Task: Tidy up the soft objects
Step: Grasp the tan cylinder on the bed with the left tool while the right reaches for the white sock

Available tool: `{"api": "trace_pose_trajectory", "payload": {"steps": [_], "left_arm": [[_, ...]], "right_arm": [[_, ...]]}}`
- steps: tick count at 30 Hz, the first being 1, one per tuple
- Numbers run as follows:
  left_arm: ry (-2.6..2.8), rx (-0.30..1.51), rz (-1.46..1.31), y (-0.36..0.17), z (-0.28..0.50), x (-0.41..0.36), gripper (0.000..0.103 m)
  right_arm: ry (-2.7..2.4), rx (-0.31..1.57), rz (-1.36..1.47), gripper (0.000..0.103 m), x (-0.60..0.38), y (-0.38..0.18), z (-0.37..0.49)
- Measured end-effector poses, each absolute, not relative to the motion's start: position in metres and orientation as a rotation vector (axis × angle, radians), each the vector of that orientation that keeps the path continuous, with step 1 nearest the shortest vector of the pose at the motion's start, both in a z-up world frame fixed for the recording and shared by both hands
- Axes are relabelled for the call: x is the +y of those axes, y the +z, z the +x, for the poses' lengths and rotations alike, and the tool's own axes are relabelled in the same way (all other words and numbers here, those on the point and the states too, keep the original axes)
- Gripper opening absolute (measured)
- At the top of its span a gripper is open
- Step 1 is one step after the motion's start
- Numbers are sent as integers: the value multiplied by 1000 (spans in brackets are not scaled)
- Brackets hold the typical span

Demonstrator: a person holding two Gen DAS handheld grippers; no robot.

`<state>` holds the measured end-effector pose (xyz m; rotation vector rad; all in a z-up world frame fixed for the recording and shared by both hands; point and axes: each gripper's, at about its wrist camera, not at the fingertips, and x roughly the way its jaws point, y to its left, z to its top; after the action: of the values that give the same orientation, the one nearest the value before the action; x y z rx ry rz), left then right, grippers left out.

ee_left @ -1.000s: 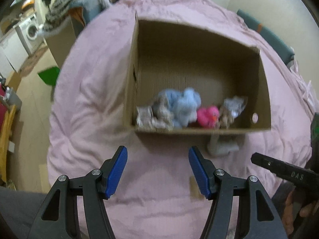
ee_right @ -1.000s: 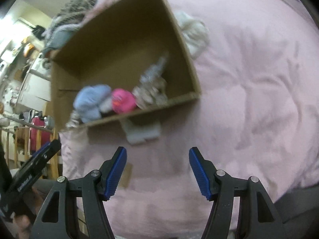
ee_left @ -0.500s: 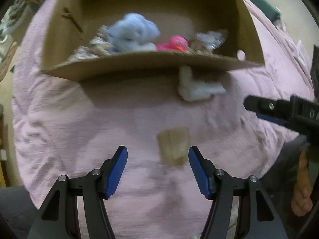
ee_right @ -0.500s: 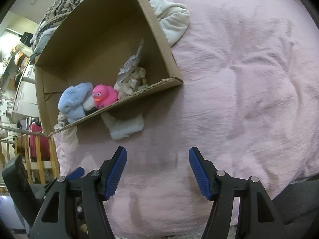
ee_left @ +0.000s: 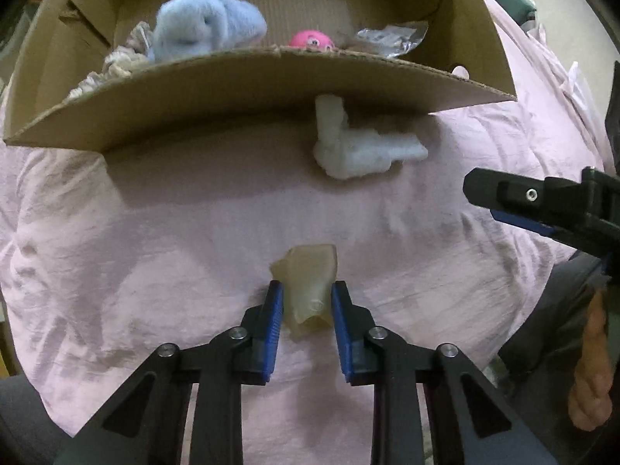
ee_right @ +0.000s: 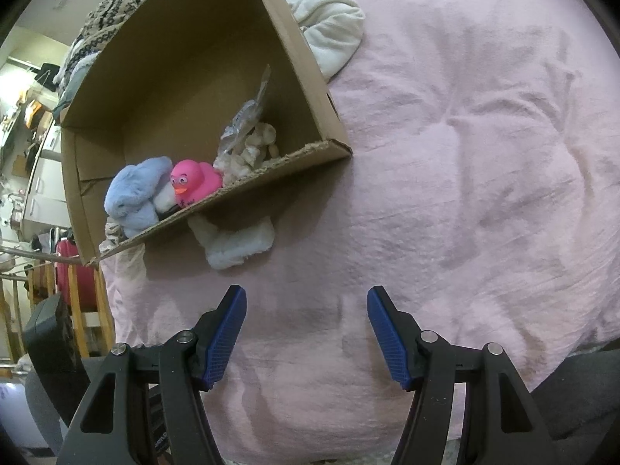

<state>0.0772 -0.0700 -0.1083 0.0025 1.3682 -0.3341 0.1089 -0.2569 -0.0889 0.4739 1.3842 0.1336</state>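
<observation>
Soft objects [ee_left: 209,25] mostly sit in the cardboard box [ee_left: 248,89]; your left gripper [ee_left: 306,294] has its jaws clenched on the beige piece [ee_left: 308,283] on the bed [ee_right: 465,155]. White sock [ee_left: 360,147] remains outside; right gripper [ee_right: 306,306] gapes empty.

The left black two-finger gripper with blue ribbed pads [ee_left: 306,302] points forward and down, its jaws drawn in close on either side of a pale beige soft lump [ee_left: 308,288], pads touching it; the right black two-finger gripper with blue ribbed pads [ee_right: 306,333] hangs with jaws spread wide, nothing between them. A bare hand [ee_left: 591,364] shows at the lower right edge of the left wrist view.
</observation>
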Motion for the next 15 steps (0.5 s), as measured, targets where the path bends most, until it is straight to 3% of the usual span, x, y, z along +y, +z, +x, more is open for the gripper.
{"api": "trace_pose_trajectory", "payload": {"steps": [5, 15], "left_arm": [[-322, 1337, 17, -99, 72, -66, 10], [-156, 1247, -109, -66, 79, -13, 9]], "right_arm": [[137, 1389, 459, 69, -253, -92, 111], [229, 1333, 349, 69, -221, -85, 123]]}}
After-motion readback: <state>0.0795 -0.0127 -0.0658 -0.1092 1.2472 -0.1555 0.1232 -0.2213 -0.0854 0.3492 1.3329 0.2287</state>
